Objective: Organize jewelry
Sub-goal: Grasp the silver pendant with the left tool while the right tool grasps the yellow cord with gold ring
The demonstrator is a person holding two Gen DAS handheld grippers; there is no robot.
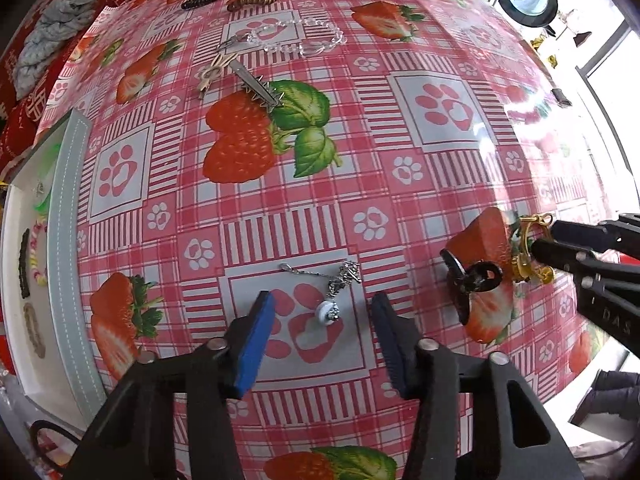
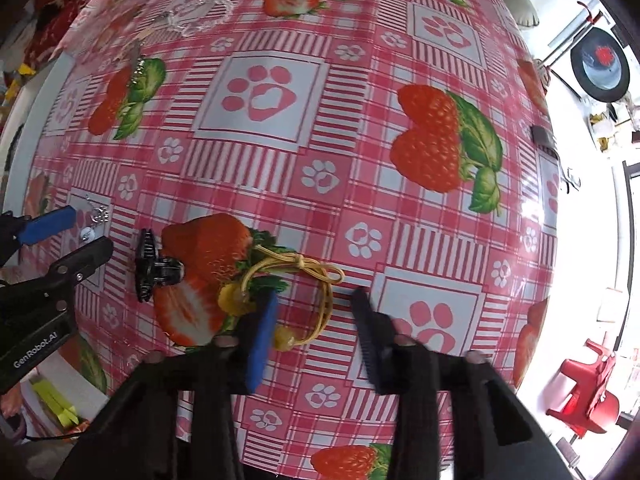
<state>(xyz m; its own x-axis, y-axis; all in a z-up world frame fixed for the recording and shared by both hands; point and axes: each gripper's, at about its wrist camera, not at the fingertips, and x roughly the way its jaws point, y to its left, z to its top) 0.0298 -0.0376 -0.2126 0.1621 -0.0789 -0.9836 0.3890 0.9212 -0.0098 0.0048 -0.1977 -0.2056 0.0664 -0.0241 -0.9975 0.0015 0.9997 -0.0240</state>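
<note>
Necklace [image 1: 334,298] btwn part-open left gripper [image 1: 322,312] pads, untouched.

Surface [image 1: 400,184] covered w/ pink-red checked oilcloth, strawberry & paw-print pattern. Grey knitted cloth [image 1: 52,40] bunched at far left edge, on red fabric w/ white print [image 1: 28,112]. Round black-rimmed disc w/ red mark [image 2: 602,65] on stand, background right. Red plastic chair [image 2: 588,396] on bright floor, right side. Yellow strips [image 2: 56,402] below surface edge, lower left.
</note>
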